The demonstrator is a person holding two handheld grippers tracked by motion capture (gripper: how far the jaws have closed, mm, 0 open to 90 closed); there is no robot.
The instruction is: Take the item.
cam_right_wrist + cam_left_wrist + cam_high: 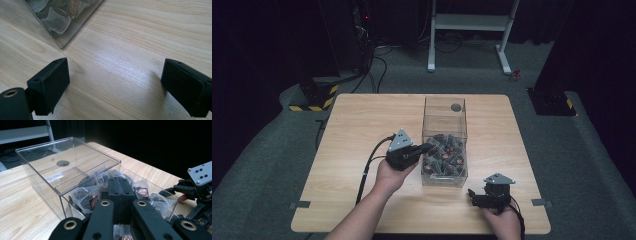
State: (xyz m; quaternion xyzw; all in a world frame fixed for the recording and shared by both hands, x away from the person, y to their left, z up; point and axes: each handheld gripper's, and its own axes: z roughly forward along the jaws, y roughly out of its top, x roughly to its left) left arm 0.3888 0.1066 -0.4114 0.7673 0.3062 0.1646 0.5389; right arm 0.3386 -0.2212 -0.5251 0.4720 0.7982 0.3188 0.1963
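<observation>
**A:** What is nearest the person?

**B:** At the near edge of the wooden table [362, 115], the person's right hand holds the right gripper [477, 196] low over the wood, close to the near right corner of a clear plastic box [444, 115]. Its two black jaws stand wide apart, with bare tabletop between them. In the right gripper view, a corner of the box sits just beyond the jaw at that picture's left, not touching it.

**A:** And the other hand?

**B:** A little farther in, the left hand holds the left gripper [428, 147] against the left side of the box. Its tips reach over the rim into the open near part. In the left gripper view, the jaws are pressed together, right above the packets; I cannot tell whether anything is pinched between them.

**A:** What is in the box?

**B:** A heap of small clear packets [86, 195] with dark contents and round dark-red labels, filling the near half. The far half is covered by a clear lid [57, 155] with a round hole in it.

**A:** Beyond the table?

**B:** Grey carpet, a white metal frame [469, 22] and black cables.
</observation>
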